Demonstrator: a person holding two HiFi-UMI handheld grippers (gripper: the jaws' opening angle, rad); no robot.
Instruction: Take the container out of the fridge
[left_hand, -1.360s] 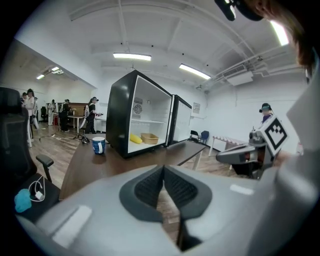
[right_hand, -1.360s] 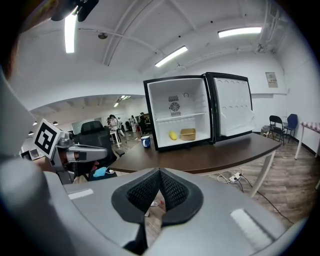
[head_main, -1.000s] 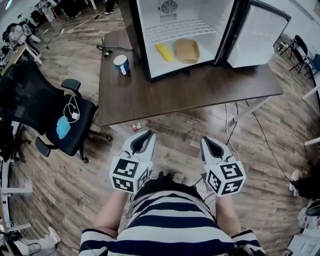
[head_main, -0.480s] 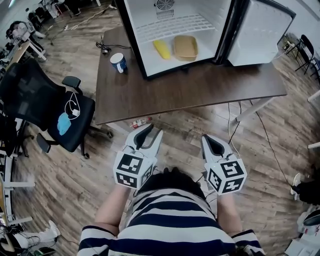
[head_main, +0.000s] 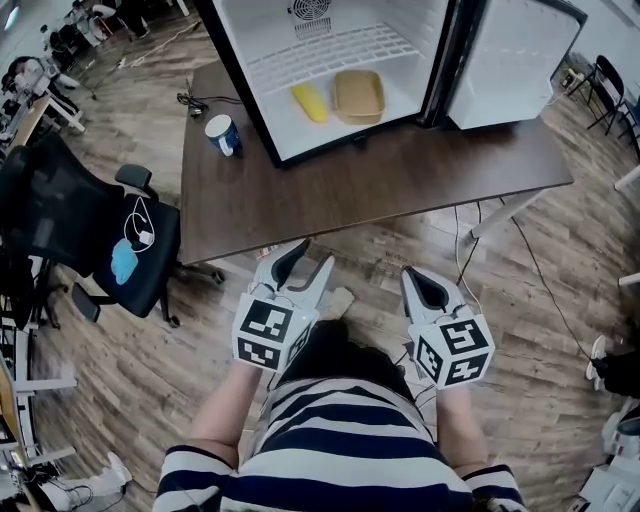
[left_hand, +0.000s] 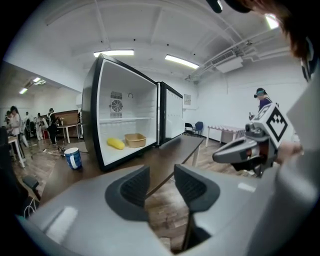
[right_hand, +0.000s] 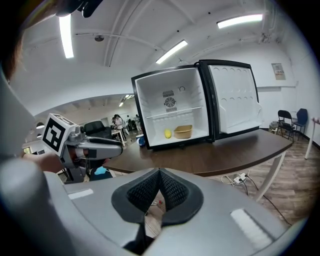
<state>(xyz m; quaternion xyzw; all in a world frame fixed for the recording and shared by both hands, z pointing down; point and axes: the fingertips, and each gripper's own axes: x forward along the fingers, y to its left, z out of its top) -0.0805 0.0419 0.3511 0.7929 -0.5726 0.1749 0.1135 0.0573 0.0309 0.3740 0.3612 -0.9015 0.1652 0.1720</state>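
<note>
A tan container (head_main: 358, 95) sits on the floor of the open mini fridge (head_main: 330, 140), next to a yellow item (head_main: 308, 101). The container (left_hand: 134, 139) also shows in the left gripper view, and the container (right_hand: 183, 131) in the right gripper view. The fridge stands on a dark brown table (head_main: 330, 190). Both grippers are held low in front of the person's striped shirt, well short of the table. My left gripper (head_main: 303, 265) is open with nothing between its jaws. My right gripper (head_main: 421, 287) is shut and empty.
A blue and white cup (head_main: 221, 133) stands on the table left of the fridge. The fridge door (head_main: 505, 60) hangs open to the right. A black office chair (head_main: 90, 240) stands left of the table. Cables (head_main: 470, 255) trail on the wooden floor under the table's right side.
The person has stepped closer to the table, and the fridge now sits higher in view. The left gripper has opened wider. The right gripper stays shut.
</note>
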